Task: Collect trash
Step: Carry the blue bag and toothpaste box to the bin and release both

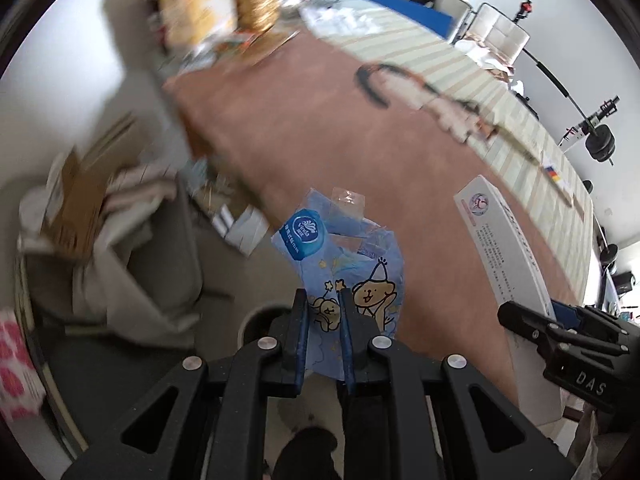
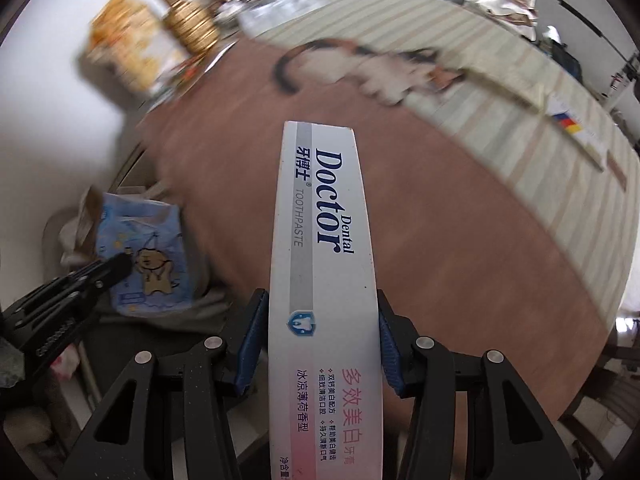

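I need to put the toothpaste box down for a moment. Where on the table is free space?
The brown tabletop is bare between the cat on the striped cloth and the near edge. The far left corner is crowded with snack packages. Below the left edge, the bin is crammed with cardboard.

Tissue wrapper (image 1: 344, 256) clamped in left gripper (image 1: 325, 300), over near table (image 1: 320, 128) edge. Toothpaste box (image 2: 324, 264) clamped in right gripper (image 2: 320, 308), just right of wrapper. Cat (image 2: 384, 68) lay farther off on table. Snack packages (image 2: 132, 52) stood far left.
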`<state>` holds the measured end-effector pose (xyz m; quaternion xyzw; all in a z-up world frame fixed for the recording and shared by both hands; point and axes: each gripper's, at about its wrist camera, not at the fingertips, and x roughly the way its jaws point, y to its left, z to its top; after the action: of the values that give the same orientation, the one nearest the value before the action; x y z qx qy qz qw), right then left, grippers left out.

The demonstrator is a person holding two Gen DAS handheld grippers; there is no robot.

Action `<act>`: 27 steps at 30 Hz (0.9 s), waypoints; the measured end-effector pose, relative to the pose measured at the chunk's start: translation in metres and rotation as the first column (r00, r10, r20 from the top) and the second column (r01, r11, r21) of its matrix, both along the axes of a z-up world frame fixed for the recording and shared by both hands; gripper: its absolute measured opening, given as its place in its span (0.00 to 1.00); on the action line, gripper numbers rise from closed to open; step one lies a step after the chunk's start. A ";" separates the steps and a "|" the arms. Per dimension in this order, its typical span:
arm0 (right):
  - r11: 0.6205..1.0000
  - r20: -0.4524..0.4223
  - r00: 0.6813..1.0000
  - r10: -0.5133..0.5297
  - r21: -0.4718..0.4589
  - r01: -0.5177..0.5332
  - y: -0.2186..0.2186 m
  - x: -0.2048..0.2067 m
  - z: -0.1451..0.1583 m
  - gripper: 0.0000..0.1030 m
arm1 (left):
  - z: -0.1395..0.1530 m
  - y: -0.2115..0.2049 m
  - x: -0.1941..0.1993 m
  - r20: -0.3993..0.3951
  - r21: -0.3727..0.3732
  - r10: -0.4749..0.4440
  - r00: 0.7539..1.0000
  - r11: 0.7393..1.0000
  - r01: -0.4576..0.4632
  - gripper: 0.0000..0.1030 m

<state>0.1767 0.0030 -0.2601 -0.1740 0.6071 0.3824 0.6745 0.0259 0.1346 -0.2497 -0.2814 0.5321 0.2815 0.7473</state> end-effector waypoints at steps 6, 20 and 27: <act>0.991 -0.071 0.992 0.101 -0.079 -0.107 0.001 -0.108 -0.052 0.51 | -0.064 -0.001 -0.080 -0.073 -0.104 0.084 0.994 0.990 -0.091 0.11; 0.933 -0.231 0.960 0.156 -0.286 -0.220 0.024 -0.171 -0.314 0.51 | -0.336 0.037 -0.134 -0.241 -0.305 0.192 0.951 0.916 -0.262 0.12; 0.913 -0.261 0.952 0.160 -0.329 -0.243 0.046 -0.159 -0.451 0.51 | -0.442 0.044 -0.129 -0.257 -0.323 0.196 0.946 0.906 -0.275 0.15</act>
<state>0.0179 0.0492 -0.7115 -0.3104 0.7186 0.3512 0.5138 -0.1028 0.1786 -0.6922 -0.4411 0.6148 0.2987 0.5816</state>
